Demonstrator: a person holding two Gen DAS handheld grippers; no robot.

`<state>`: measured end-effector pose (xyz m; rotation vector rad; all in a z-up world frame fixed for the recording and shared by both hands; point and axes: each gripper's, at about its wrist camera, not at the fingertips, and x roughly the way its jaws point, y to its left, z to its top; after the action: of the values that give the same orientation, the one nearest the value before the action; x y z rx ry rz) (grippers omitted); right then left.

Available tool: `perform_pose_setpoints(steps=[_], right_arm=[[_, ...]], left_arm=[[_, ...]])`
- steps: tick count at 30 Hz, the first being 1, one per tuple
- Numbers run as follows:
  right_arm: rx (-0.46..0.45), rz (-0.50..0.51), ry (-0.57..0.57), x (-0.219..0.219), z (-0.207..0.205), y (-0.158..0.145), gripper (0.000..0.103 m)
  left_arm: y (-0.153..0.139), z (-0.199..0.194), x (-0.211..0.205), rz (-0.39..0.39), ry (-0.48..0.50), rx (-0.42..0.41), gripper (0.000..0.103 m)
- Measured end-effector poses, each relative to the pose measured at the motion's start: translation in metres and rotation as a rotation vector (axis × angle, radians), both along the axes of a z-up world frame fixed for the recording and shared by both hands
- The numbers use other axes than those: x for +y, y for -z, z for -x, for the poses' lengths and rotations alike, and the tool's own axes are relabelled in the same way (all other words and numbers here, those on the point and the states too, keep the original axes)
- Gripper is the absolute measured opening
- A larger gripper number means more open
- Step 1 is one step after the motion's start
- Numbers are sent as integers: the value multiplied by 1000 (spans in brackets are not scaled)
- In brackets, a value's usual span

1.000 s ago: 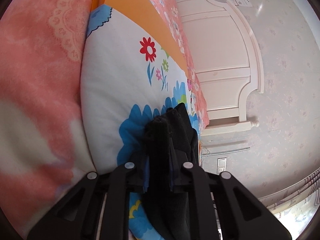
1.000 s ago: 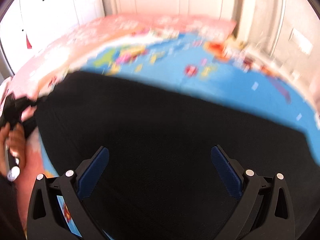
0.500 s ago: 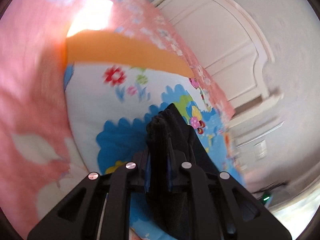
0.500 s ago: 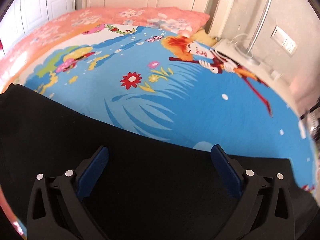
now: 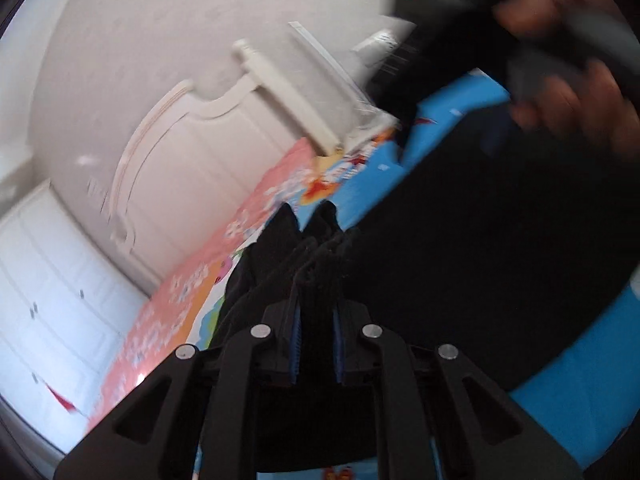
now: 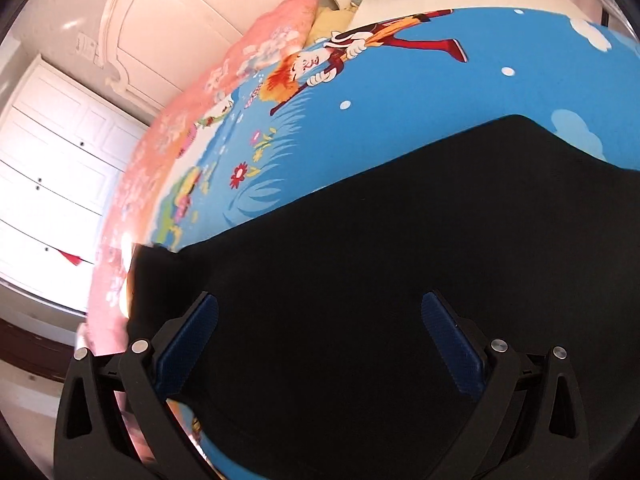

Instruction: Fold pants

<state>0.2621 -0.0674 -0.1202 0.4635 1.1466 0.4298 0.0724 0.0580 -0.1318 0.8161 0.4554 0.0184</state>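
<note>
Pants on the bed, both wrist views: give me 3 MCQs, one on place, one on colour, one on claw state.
1. Where do the pants lie?
A. On the cartoon bedspread
B. On the floor
C. On a chair

2. What colour are the pants?
A. Pink
B. Black
C. White

3. How does the left claw stand?
A. Wide open, nothing in it
B. Shut on a pillow
C. Shut on a bunch of pants fabric

Answers:
1 A: the right wrist view shows the cloth spread flat over the blue printed spread.
2 B: the fabric is dark black in both views.
3 C: in the left wrist view the blue pads press gathered black fabric from both sides. The right claw stands open over the pants.
</note>
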Motion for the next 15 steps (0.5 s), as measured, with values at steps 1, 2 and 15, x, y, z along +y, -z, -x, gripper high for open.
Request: perform_pose_setpoints(steps=[1, 2, 15], right_arm=[[0, -18, -18, -1, 1, -2, 98], [6, -43, -42, 0, 2, -3, 98], [158, -212, -279, 85, -1, 1, 97]], left_arm=[[19, 5, -14, -76, 35, 12, 12], [34, 6, -22, -128, 44, 20, 12], [-8, 2, 0, 58, -41, -74, 12]])
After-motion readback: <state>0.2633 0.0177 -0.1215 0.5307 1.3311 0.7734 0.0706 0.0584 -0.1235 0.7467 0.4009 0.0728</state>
